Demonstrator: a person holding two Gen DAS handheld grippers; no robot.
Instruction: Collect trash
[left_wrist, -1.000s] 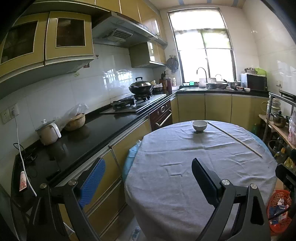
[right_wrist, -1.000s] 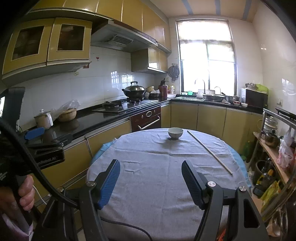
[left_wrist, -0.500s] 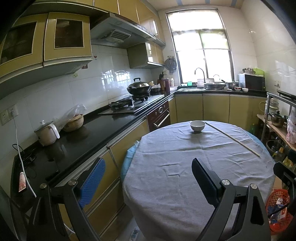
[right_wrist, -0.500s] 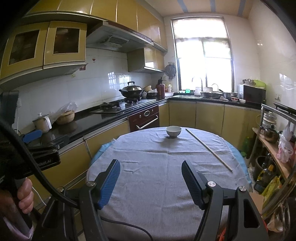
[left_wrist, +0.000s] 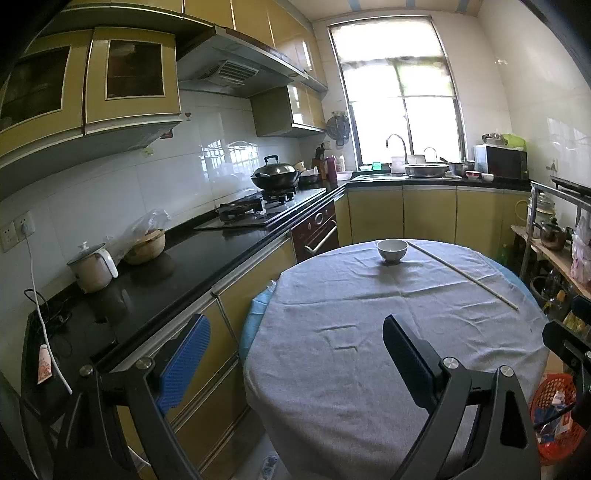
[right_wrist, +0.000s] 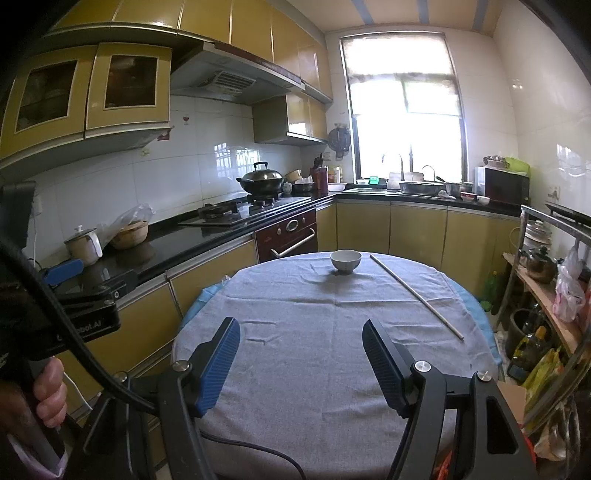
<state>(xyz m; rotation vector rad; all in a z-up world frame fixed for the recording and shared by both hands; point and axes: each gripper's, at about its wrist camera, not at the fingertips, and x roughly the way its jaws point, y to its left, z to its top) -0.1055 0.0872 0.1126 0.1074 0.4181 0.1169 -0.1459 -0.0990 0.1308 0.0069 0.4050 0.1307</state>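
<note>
A: Left gripper (left_wrist: 295, 354) fingers spread wide, holding nothing; right gripper (right_wrist: 301, 360) fingers about half open, also holding nothing. Both hang over the near edge of the cloth-covered worktop (right_wrist: 314, 369).

B: Trash: red basket (left_wrist: 554, 413) with wrappers, on the floor just right of that worktop. White bowl (right_wrist: 345, 260) and thin stick (right_wrist: 415, 295) at its far side.

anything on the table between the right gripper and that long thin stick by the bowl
Nothing visible does. Between the open right gripper and the long thin pale wooden stick lies only bare grey tablecloth. The small white ceramic bowl sits at the far edge, apart from the stick, left of its far end and off that path.
</note>
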